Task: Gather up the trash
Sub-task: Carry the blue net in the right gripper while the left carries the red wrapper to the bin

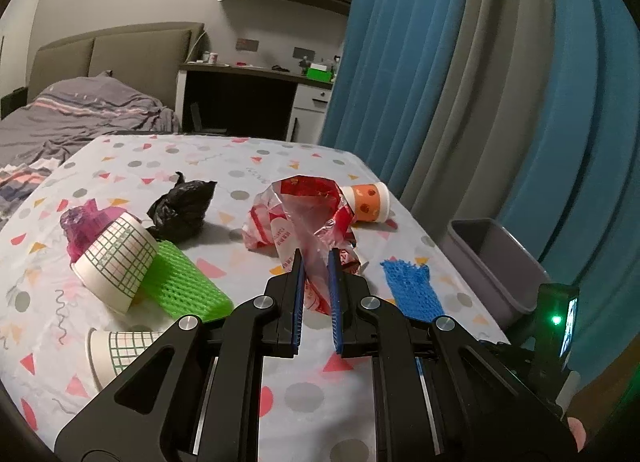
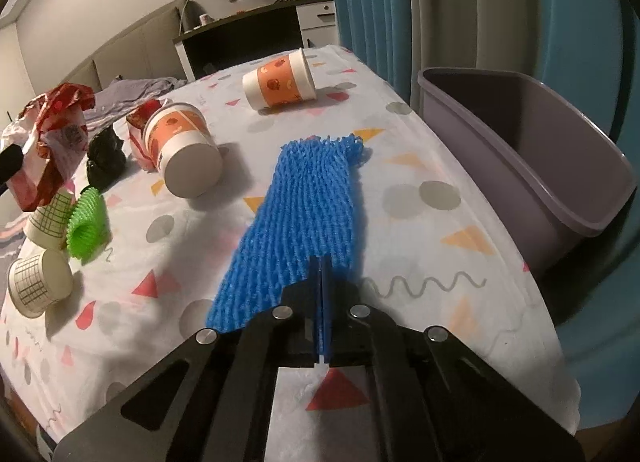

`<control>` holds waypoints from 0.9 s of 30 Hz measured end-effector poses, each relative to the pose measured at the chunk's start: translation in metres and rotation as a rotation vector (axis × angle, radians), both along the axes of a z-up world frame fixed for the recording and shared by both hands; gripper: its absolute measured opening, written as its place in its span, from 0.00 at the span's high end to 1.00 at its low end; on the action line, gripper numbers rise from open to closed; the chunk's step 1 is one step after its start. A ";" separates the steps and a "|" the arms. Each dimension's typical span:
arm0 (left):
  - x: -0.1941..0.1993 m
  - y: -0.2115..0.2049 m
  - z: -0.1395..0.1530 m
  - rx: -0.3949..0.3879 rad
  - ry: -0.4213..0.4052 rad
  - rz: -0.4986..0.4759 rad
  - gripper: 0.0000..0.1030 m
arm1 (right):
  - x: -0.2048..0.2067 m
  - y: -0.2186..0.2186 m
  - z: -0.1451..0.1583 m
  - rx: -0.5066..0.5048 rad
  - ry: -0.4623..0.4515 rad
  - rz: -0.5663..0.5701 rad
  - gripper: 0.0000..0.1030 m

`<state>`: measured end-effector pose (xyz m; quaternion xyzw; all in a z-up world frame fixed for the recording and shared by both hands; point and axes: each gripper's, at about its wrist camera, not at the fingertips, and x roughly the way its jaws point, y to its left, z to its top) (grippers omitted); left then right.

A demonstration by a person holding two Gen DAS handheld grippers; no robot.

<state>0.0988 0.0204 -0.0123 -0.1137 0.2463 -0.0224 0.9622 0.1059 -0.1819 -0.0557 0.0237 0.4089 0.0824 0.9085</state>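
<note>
The left gripper (image 1: 316, 258) pinches a crinkled red and clear plastic bag (image 1: 304, 214) that stretches ahead of its fingers. The right gripper (image 2: 322, 262) has its fingers pressed together over the near end of the blue foam net (image 2: 300, 206); whether it holds the net, I cannot tell. To the right of these fingers stands the grey bin (image 2: 568, 166).

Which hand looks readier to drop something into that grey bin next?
The right. Its claw is shut on the blue foam net, and the grey bin stands just beside it at the table's edge. The left claw grips the red-and-white plastic bag, farther from the bin.
</note>
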 end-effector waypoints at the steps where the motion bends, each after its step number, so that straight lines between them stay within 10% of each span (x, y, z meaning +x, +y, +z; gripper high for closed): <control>1: 0.000 0.000 0.000 0.001 0.000 -0.002 0.89 | -0.002 -0.001 0.002 0.000 -0.013 0.004 0.99; 11: 0.001 -0.004 0.002 0.002 -0.013 -0.014 0.89 | -0.007 -0.004 0.023 -0.004 -0.073 -0.006 0.99; 15: 0.000 -0.001 0.002 0.002 -0.014 -0.003 0.89 | -0.001 0.000 0.022 0.005 -0.050 -0.004 0.50; 27: -0.005 0.008 0.003 -0.002 -0.021 0.002 0.89 | 0.023 0.019 0.000 -0.027 0.083 0.017 0.56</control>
